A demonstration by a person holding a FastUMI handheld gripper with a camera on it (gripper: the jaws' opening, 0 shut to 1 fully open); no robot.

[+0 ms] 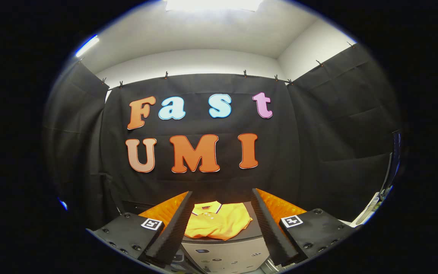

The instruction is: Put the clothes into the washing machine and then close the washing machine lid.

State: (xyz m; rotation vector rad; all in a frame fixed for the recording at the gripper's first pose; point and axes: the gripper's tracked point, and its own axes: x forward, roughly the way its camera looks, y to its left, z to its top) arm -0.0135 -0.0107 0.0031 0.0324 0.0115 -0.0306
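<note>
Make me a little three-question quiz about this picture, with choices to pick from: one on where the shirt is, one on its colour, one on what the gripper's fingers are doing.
1. Where does the shirt lie?
A. On the closed top of the washing machine
B. Hanging on the cloth wall
C. On the floor beside the machine

2. What colour is the shirt?
A. Blue
B. Yellow-orange
C. White

3. How does the gripper stand?
A. Shut on the shirt
B. Shut on nothing
C. Open, the shirt seen between its fingers, untouched

Answers:
1 A, the shirt rests crumpled on the machine's dark top, above its pale front panel.
2 B, the cloth is yellow-orange, with a darker trim at the collar.
3 C, the two fingers stand wide apart on either side of the shirt and neither presses on it.
</note>
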